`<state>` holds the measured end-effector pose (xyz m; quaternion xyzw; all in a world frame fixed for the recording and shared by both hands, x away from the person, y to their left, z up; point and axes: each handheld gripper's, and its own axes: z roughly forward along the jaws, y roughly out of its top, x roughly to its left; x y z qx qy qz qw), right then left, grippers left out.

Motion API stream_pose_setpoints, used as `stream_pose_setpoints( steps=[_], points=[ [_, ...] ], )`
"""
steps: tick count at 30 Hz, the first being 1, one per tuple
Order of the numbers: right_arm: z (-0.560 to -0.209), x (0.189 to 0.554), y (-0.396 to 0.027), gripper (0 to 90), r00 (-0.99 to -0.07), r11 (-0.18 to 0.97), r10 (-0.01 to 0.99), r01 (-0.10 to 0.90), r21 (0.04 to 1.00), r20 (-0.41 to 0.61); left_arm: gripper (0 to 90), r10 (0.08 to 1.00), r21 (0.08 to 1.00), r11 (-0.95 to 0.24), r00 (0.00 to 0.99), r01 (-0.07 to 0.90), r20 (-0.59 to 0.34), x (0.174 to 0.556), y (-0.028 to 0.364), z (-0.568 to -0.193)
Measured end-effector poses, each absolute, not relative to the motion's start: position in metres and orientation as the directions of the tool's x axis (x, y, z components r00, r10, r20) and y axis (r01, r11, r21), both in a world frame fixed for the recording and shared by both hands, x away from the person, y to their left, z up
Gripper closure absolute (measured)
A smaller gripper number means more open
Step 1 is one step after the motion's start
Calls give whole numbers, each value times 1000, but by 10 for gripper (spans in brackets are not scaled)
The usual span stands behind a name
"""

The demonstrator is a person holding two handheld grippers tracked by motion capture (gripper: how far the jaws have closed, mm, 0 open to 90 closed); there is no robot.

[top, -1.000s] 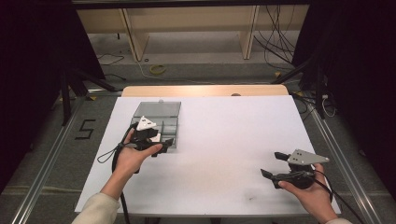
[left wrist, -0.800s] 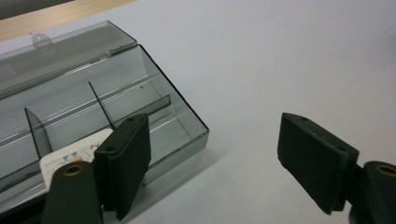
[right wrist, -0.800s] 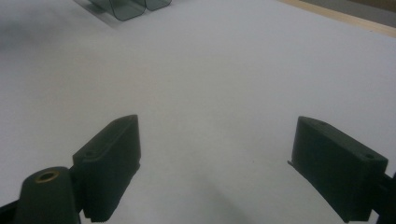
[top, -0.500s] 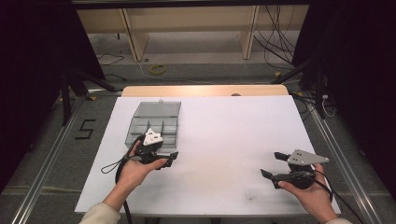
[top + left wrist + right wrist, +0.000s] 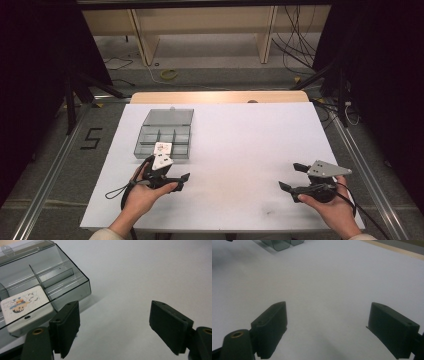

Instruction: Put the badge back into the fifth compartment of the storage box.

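The left gripper (image 5: 167, 176) now sits just off the near edge of the compartment box (image 5: 165, 134), between the box and the near edge of the table (image 5: 250, 150). A second ago it hung over the box's near compartments; half a second ago it was already backing toward the person, and now it is clear of the box altogether. Its fingers (image 5: 65, 327) stand wide apart with nothing between them, only bare white table in the gap.

The box lies in the far left part of the table, its clear lid folded back toward the far edge. In the left gripper view a small white card with a cartoon print (image 5: 23, 306) lies in a near compartment of the box, just beyond the left finger and not touched by it. The same card shows in the high view (image 5: 162, 148), at the box's near wall.

Judging from this, the placing step looks done: the card is in the box and the left gripper is let go and drawn back. What seems left is to close the lid, or to fetch another piece, though I see no other loose piece on the table.

The right gripper (image 5: 295, 179) rests near the right near corner, well apart from the box, in the same place as in both earlier frames. Its fingers (image 5: 270, 327) are spread wide and hold nothing
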<state>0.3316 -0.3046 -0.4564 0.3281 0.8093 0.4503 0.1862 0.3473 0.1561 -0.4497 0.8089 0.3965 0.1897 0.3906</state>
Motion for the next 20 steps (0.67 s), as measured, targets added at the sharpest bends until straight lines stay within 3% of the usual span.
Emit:
stream_pose_setpoints(
  steps=[20],
  points=[
    [-455, 332, -305, 162, -718, 373, 697, 354, 858, -7, 233, 791, 769, -398, 612, 501, 12, 334, 162, -464]
  ],
)
